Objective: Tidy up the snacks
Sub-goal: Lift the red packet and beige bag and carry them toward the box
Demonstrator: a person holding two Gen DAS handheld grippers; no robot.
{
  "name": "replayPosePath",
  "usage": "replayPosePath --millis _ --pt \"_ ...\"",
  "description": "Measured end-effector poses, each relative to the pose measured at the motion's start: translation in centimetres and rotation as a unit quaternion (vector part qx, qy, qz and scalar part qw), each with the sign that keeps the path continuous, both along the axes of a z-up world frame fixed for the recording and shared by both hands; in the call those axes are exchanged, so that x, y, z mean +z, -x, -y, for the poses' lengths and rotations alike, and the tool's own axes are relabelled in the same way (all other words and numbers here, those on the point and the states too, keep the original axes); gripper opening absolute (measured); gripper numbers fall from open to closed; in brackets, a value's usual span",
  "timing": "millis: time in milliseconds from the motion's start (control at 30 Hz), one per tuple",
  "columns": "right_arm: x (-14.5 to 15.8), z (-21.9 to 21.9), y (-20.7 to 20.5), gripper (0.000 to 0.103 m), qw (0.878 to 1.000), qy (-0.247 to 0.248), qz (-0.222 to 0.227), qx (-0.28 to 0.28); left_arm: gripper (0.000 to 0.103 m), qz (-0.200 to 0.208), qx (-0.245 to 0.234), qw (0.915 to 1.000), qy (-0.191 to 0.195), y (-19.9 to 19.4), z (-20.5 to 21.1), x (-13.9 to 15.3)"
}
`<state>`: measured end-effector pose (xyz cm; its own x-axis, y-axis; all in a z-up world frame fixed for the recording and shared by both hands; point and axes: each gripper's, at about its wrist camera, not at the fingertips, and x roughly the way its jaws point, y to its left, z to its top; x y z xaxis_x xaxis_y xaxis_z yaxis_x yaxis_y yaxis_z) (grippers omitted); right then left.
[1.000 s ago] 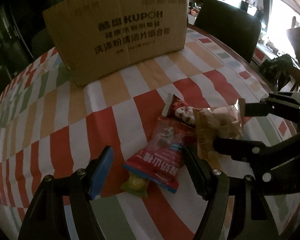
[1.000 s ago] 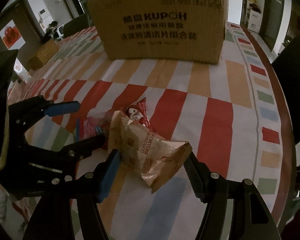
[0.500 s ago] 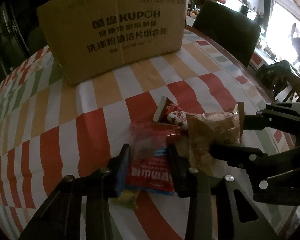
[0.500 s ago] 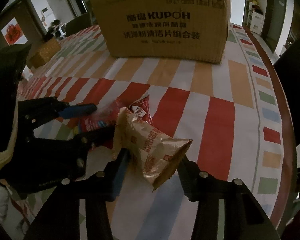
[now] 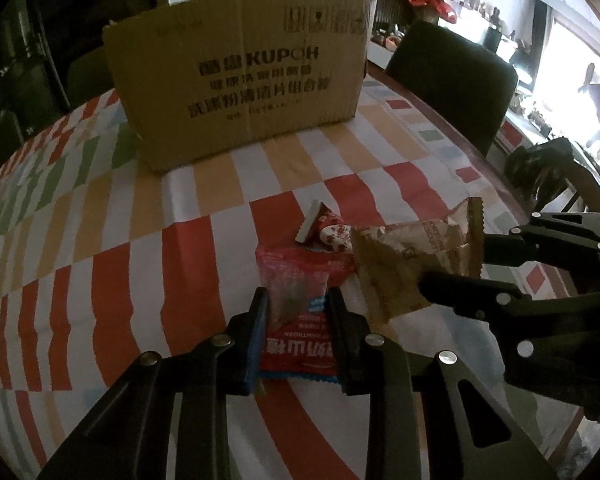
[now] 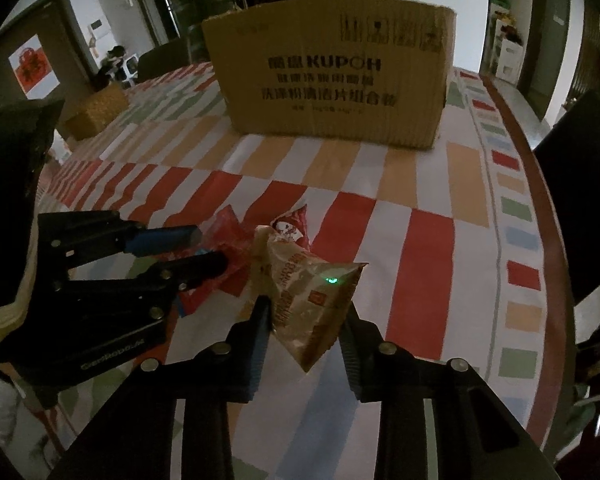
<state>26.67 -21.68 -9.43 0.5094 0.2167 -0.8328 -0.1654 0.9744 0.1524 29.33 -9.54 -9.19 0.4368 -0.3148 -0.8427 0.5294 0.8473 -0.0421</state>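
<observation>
Left tongs (image 5: 296,320), jaws just closing, pinch the red snack packet (image 5: 300,300); small red-white candy (image 5: 328,232) lies just beyond, cardboard box (image 5: 240,76) well back across open tabletop (image 5: 100,260). Right tongs (image 6: 304,332), also just closing, clamp the tan biscuit packet (image 6: 304,296); tabletop edge near on the right.

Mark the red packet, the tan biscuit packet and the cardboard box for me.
red packet (image 5: 296,350): left wrist view, printed lower half between the fingers.
tan biscuit packet (image 6: 308,300): right wrist view, middle of the wrapper between the fingers.
cardboard box (image 5: 240,80): left wrist view, printed front wall.
</observation>
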Motion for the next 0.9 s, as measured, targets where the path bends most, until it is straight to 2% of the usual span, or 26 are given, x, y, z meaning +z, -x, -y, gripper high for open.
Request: replayPosePath --millis 433,900 --pt "4.1 0.7 0.3 0.033 0.998 -0.008 0.055 -0.023 0.028 0.049 0.055 0.9964 0.042 0.6 -1.7 5.7" --pt "10.7 1.5 -2.3 0.033 0.989 -0.017 0.140 -0.053 0.028 0.113 0.082 0.9873 0.075 -2.3 -2.0 12.2"
